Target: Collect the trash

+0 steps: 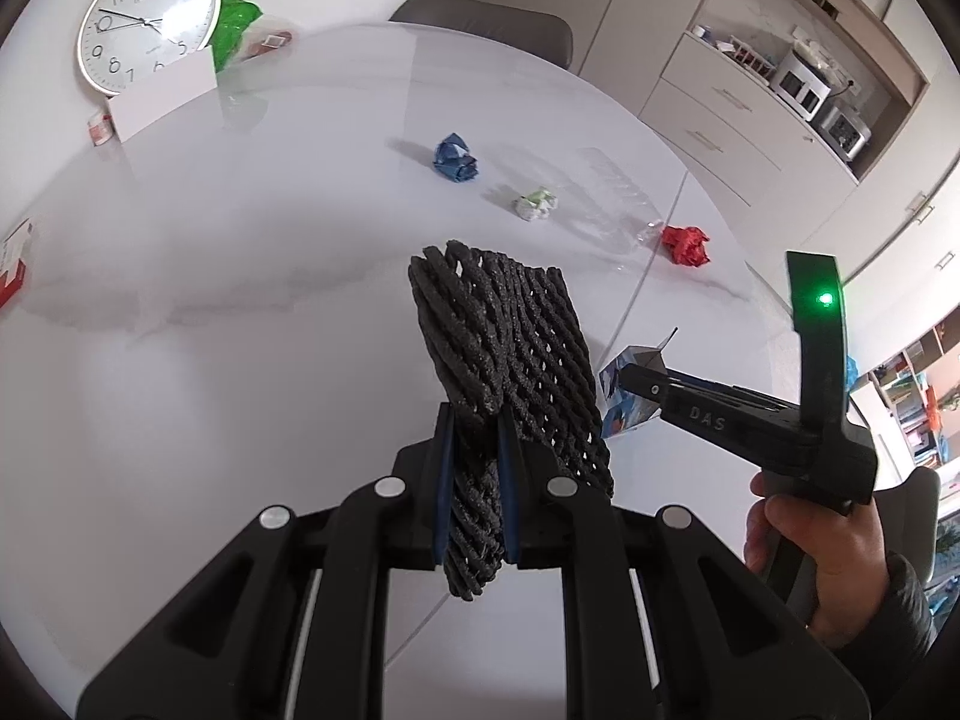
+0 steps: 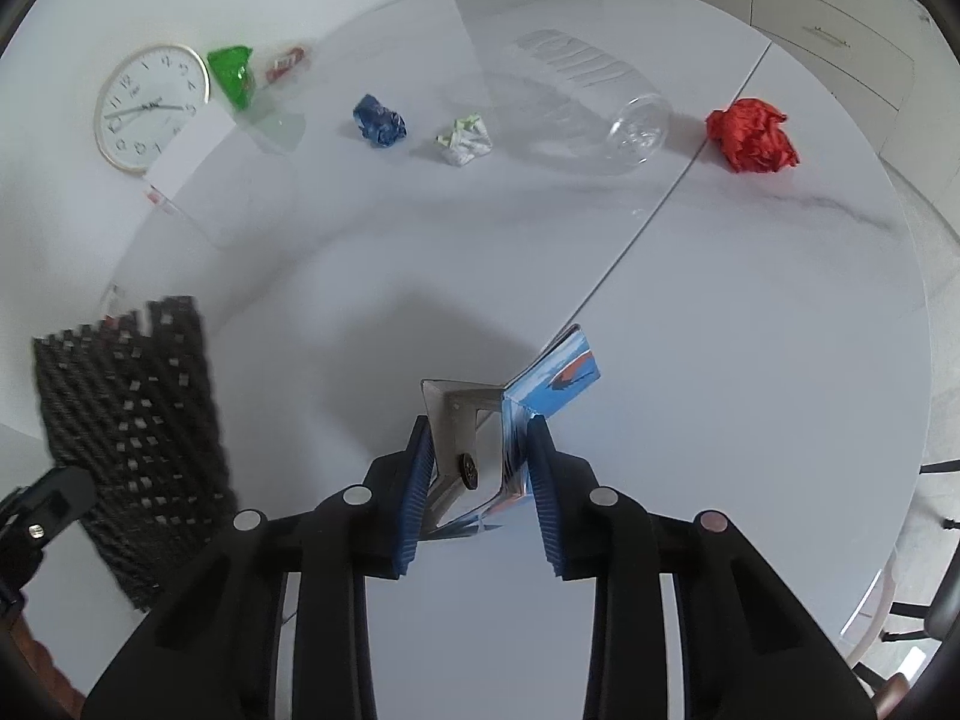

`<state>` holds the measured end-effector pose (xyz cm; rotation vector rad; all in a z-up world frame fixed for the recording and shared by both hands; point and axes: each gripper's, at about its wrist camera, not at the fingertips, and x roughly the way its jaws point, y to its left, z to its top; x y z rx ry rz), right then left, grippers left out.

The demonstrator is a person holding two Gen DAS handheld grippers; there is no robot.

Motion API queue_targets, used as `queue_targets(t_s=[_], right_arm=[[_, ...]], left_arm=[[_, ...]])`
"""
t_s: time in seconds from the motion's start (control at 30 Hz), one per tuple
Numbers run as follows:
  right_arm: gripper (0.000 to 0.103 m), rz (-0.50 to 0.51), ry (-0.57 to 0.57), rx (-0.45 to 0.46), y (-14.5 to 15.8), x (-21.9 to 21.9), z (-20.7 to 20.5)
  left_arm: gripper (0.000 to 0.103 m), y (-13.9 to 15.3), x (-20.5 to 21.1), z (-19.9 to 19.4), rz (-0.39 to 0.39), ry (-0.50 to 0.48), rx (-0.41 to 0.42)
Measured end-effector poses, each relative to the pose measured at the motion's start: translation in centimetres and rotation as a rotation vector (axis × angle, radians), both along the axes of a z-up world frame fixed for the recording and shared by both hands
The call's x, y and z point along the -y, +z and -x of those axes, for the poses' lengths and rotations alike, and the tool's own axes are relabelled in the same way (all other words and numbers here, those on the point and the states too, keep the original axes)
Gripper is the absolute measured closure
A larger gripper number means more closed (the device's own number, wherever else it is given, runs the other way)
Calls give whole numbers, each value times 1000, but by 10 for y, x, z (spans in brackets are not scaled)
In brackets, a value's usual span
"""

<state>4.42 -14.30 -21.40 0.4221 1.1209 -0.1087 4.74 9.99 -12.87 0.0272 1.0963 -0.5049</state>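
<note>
My left gripper pinches the black mesh net at lower centre, my right gripper closes on the blue carton, while the blue wad, white wad, clear bottle and red wad remain uncollected across the table top.

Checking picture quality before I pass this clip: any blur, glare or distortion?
Left wrist view: sharp, glare on the clock, fisheye bends the cupboards. Right wrist view: the black mesh is smeared by motion blur, the clear bottle nearly vanishes against the white table.
</note>
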Motion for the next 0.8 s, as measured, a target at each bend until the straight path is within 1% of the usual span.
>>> queue_targets(t_s=[0.13,0.2,0.33,0.37,0.43,0.47,0.57,0.63,0.7,0.8], right_arm=[[71,-25,-3,40,20,12,22],[71,-28,-18,59,31,23,41],[71,-25,-71,86,53,54,89],[71,-20,-82,88,56,60,99],[71,0,-121,88,64,82,133],[71,7,-133,86,65,88,142],[71,41,-209,75,69,122,191],[70,50,-271,72,69,144,221],[70,56,-341,72,69,165,253],[70,64,-454,76,70,197,302]], left_arm=[[90,7,18,12,17,-33,-4],[90,12,32,19,22,-62,0],[90,22,71,39,24,-143,21],[90,24,79,43,27,-160,25],[90,31,106,56,32,-216,38],[90,32,116,61,33,-237,42],[90,36,159,84,40,-333,42],[90,36,191,101,50,-416,21],[90,31,226,119,64,-518,-28],[90,14,282,149,66,-674,-109]])
